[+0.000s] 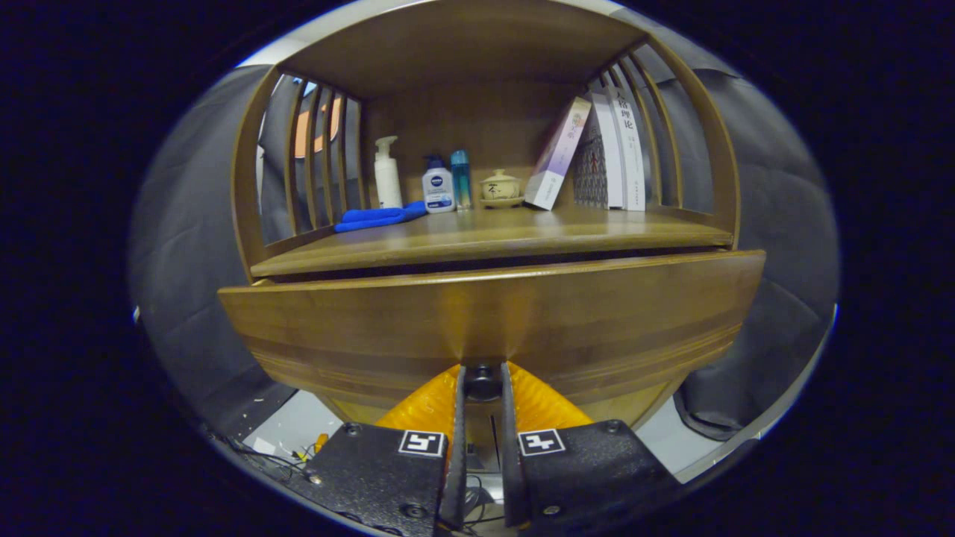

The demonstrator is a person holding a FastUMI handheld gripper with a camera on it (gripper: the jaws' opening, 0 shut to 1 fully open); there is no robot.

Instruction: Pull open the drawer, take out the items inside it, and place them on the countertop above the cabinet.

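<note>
Jaws of gripper (pixel 483 382) clamp knob (pixel 483 381) on drawer (pixel 373 328), slightly open.

Toward the back, a white pump bottle (pixel 387 173) stands upright at the left end of a row, with a folded blue cloth (pixel 379 218) lying just in front of it. Beside it come a white bottle with a blue cap (pixel 438 186) and a slim teal bottle (pixel 461 179) (the two nearly touching). A small lidded ceramic cup (pixel 500 186), seemingly on a saucer, sits next. Several books (pixel 597 153) lean rightward against the slatted side.
</note>
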